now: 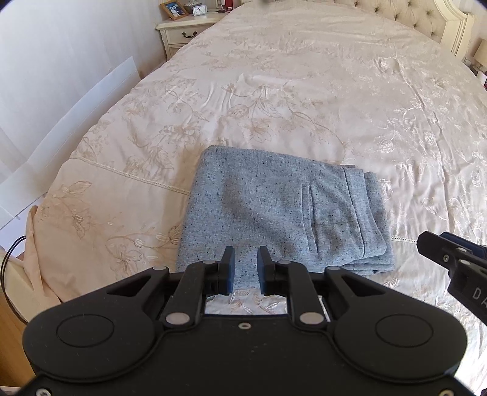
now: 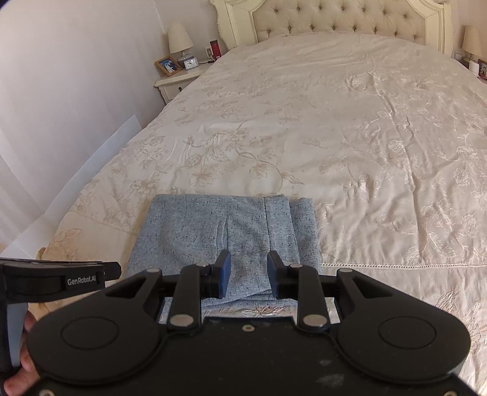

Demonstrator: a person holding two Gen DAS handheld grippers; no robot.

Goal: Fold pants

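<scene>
The grey-blue speckled pants (image 1: 274, 207) lie folded into a compact rectangle near the foot of the bed, pocket and waistband layers stacked on the right side. My left gripper (image 1: 245, 268) hovers just above their near edge, its jaws a little apart with nothing between them. In the right wrist view the same pants (image 2: 213, 231) lie flat, and my right gripper (image 2: 249, 271) hangs over their near right part, jaws wider apart and empty. Neither gripper touches the cloth. The right gripper's black body (image 1: 450, 262) shows at the left view's right edge.
A cream floral bedspread (image 1: 304, 91) covers the wide bed up to a tufted headboard (image 2: 334, 21). A nightstand (image 2: 176, 80) with a lamp, clock and photo frame stands at the far left. A white panel (image 1: 91, 106) leans on the left wall. A hand (image 2: 18, 374) grips the left tool.
</scene>
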